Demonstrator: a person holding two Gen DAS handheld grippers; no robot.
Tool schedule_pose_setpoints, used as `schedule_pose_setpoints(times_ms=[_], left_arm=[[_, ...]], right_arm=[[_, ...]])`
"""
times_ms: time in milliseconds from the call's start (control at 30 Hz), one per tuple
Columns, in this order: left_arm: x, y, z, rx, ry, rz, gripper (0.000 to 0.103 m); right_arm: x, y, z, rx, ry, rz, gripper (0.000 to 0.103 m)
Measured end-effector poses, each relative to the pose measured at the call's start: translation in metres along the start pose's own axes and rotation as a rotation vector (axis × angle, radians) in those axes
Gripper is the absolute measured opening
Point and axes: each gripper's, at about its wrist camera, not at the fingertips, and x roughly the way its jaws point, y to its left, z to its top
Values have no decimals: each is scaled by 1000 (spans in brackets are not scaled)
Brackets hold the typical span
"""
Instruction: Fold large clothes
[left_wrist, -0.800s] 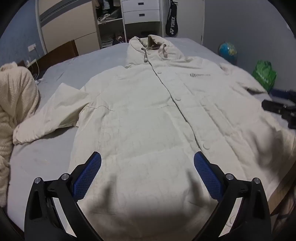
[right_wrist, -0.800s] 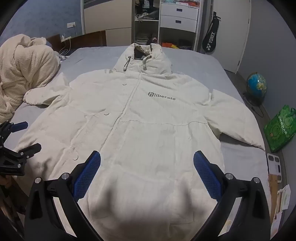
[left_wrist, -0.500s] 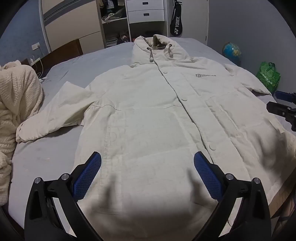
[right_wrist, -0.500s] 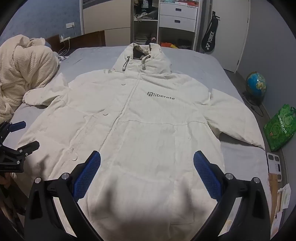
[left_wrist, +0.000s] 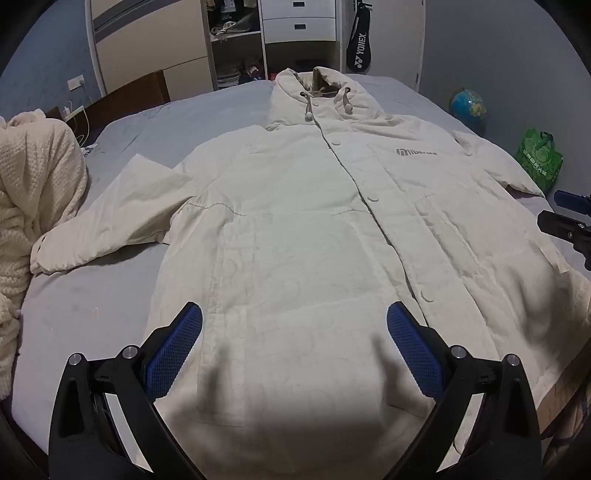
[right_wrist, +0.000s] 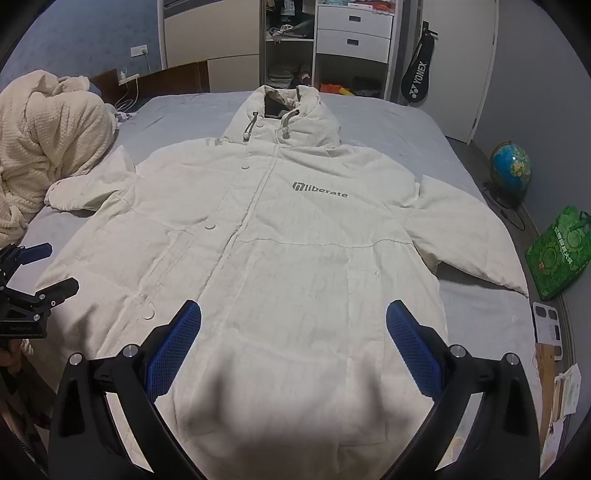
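The cream hooded coat lies face up and spread flat over the grey bed, buttoned, hood at twelve o'clock toward the wardrobe, hem at six o'clock running right to the near edge of the mattress. One sleeve angles out toward nine o'clock and stops just short of the knitted cream blanket heaped along that side, so that edge is crowded. The other sleeve reaches toward three o'clock and ends close to the mattress edge, with a strip of bare sheet below it. Bare sheet also shows past the hood and beside the near sleeve at eight o'clock in the left wrist view, so there is free room on those sides. Off the bed at three o'clock, a globe and a green bag stand on the floor, well apart from the coat. The left gripper hangs over the lower half of the coat, tilted steeply downward, jaws spread wide and nothing between the blue pads. The right gripper sits the same way over the other half of the hem, tilted down, released wide, holding nothing. Each shows at the edge of the other's view, side by side above the hem.
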Motion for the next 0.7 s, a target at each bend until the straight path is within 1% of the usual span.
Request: schedule_pose_setpoints(times_ms=[700], left_arm=[[0, 2, 1, -12, -6, -12, 97]], right_arm=[[-1, 2, -1, -10, -1, -8, 97]])
